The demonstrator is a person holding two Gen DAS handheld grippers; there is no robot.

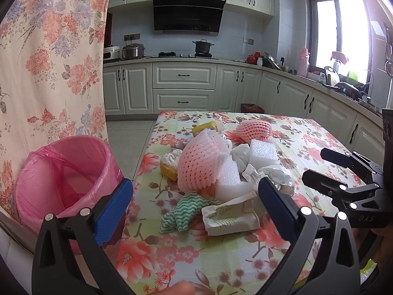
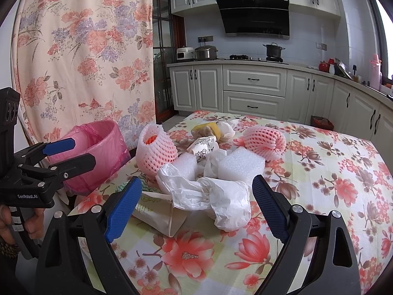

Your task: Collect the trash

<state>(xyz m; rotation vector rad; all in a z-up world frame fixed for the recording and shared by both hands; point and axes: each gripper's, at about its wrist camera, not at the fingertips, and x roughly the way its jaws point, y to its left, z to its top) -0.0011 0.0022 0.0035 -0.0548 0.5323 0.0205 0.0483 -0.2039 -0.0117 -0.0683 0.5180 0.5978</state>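
A heap of trash lies on a table with a floral cloth [image 2: 319, 172]: a pink foam fruit net [image 2: 154, 152], white foam blocks [image 2: 242, 166], a crumpled white plastic bag [image 2: 211, 196], a green-striped rag [image 1: 183, 211] and a paper wrapper [image 1: 231, 217]. A pink-lined trash bin [image 1: 66, 174] stands just beside the table's left edge. The left gripper [image 1: 195, 201] and right gripper [image 2: 197, 204] hover above the heap, jaws spread wide, each holding nothing.
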